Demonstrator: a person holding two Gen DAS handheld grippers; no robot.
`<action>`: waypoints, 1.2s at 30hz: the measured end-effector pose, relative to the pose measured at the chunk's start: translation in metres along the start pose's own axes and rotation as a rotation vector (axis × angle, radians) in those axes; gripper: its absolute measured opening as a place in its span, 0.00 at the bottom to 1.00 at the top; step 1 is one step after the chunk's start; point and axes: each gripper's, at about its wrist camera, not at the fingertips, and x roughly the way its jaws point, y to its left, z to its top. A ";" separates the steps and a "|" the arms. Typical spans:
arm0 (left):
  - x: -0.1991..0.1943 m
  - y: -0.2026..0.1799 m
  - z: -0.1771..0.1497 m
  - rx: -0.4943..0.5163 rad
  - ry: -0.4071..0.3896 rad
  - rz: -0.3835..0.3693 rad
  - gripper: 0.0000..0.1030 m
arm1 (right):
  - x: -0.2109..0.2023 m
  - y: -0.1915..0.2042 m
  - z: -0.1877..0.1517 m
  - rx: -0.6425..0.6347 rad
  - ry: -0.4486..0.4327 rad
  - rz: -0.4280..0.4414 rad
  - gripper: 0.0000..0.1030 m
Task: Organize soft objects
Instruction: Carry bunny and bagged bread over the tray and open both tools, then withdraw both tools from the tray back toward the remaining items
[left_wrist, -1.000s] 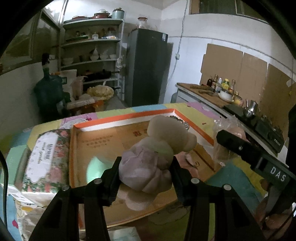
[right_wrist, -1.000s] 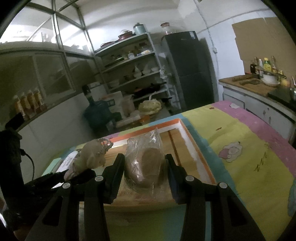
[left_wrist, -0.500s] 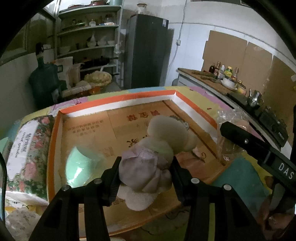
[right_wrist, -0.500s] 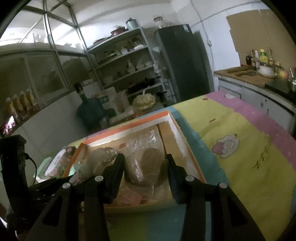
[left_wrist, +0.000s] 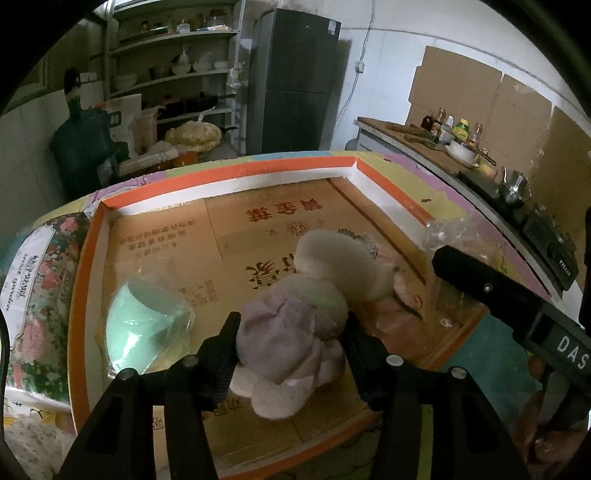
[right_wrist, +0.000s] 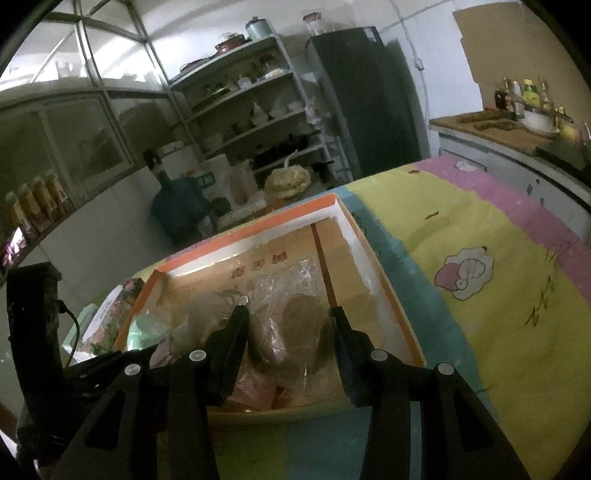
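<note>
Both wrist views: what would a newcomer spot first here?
The plush toy pinched in the left gripper, low over the orange-rimmed box. Beside it, the right gripper holds a brown item in a clear bag over the same box. A mint-green bagged piece lies inside at left.

Fuzzy plush toy (left_wrist: 295, 332) in pale cloth, crinkly glossy clear plastic bag (right_wrist: 291, 317) round a matt brown lump, matt printed cardboard box (left_wrist: 229, 181) with smooth orange rim, matt black plastic fingers (left_wrist: 221, 354), printed cotton-like sheet (right_wrist: 480, 236), glossy wrapped mint cup (left_wrist: 144, 325)
</note>
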 end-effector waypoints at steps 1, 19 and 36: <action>0.000 0.001 0.000 -0.003 0.002 -0.003 0.54 | 0.001 0.000 0.000 0.001 0.006 -0.002 0.45; -0.025 0.006 0.002 -0.016 -0.070 -0.007 0.75 | -0.004 -0.007 -0.001 0.039 0.000 -0.011 0.62; -0.079 0.024 -0.007 -0.033 -0.176 0.010 0.75 | -0.041 0.022 -0.002 0.012 -0.073 -0.031 0.64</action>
